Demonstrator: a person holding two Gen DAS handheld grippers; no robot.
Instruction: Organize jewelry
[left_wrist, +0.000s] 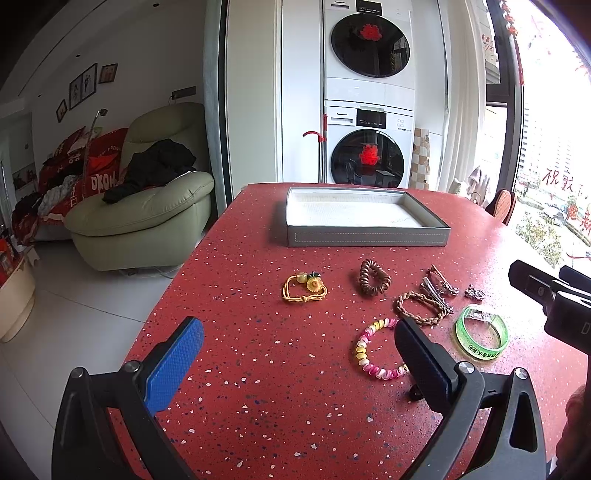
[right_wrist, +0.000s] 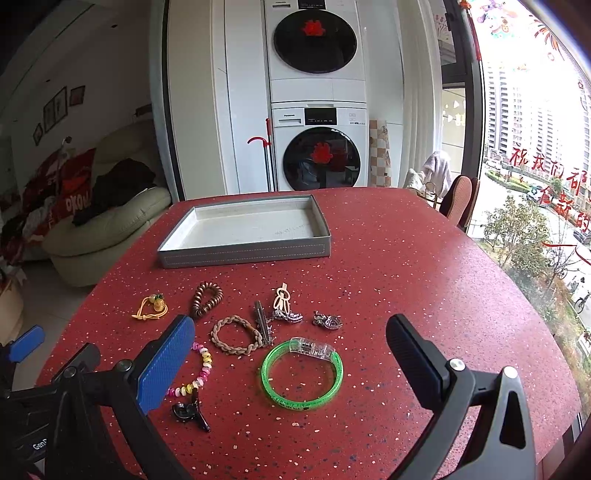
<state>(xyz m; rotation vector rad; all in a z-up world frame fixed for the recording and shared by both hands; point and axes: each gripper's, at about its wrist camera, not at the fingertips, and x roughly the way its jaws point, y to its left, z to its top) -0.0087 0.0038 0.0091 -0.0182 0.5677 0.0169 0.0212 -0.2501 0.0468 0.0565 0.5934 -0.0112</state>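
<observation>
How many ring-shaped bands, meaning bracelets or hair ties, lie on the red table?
5: the yellow sunflower tie far left, the brown coil beside it, the braided band in the middle, the pink-yellow coil nearest the left fingers, and the green bangle on the right.

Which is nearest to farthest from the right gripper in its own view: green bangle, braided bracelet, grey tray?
1. green bangle, just ahead between the open fingers of the right gripper.
2. braided bracelet, ahead-left.
3. grey tray, far back-left.

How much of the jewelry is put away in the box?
None yet. The grey tray holds nothing. Both the left claw and right claw are open and holding nothing. The green bangle, braided bracelet, sunflower tie and the rest lie on the red table.
</observation>
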